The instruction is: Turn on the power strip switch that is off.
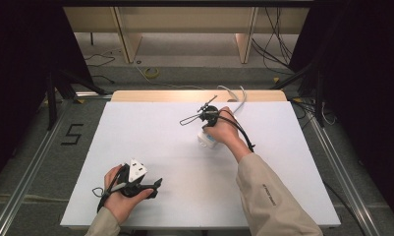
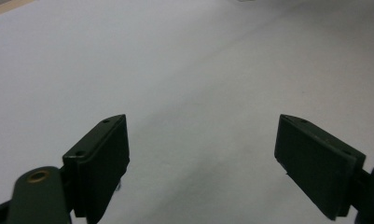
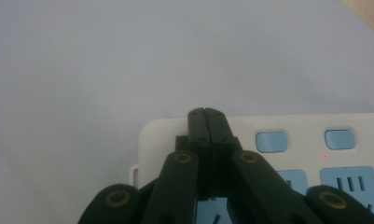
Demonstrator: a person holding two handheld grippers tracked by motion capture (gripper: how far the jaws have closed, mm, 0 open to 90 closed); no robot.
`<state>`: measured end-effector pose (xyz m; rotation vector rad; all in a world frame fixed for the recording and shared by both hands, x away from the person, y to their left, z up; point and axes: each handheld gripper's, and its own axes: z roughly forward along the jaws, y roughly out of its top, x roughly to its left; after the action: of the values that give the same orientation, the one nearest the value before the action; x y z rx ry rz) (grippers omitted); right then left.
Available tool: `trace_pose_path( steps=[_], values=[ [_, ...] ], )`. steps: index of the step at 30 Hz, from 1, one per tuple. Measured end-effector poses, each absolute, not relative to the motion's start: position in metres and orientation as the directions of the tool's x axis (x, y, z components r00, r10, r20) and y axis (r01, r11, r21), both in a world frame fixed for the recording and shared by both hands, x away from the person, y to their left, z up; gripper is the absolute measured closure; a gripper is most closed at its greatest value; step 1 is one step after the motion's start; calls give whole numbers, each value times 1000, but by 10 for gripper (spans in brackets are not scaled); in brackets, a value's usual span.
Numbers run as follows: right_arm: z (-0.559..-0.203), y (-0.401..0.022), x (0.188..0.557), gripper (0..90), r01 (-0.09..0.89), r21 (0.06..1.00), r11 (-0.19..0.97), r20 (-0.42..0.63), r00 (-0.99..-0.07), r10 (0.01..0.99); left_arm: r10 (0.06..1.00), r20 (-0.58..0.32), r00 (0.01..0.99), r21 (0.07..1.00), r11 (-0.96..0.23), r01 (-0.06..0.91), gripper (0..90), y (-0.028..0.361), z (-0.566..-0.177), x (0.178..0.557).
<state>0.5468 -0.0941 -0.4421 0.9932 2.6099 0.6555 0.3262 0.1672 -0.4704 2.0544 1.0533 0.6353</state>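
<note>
Over the white bench (image 1: 160, 147), your two claws sit well apart
Your right claw (image 3: 206, 113) has its jaws pressed together, empty, tips above the end of the white plastic power strip with pale blue buttons and sockets (image 3: 296, 140) lying toward the bench's far right; your left claw (image 2: 201, 154), near the front left, rests with jaws spread wide over bare surface

Grey carpet floor (image 1: 32, 142), black curtains (image 1: 17, 54), perhaps wooden desk legs (image 1: 128, 42) behind
</note>
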Motion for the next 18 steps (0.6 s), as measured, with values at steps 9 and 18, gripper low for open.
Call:
trace_pose_path(
  steps=[9,18],
  values=[
    [-442,-94,547,900,561,497,662,-92,-725,683,835,96,542,785,-398,474,176,167,-470,326],
    [-443,-94,547,900,561,495,663,-92,-725,682,833,97,544,783,-402,475,176,167,-470,326]
  ],
)
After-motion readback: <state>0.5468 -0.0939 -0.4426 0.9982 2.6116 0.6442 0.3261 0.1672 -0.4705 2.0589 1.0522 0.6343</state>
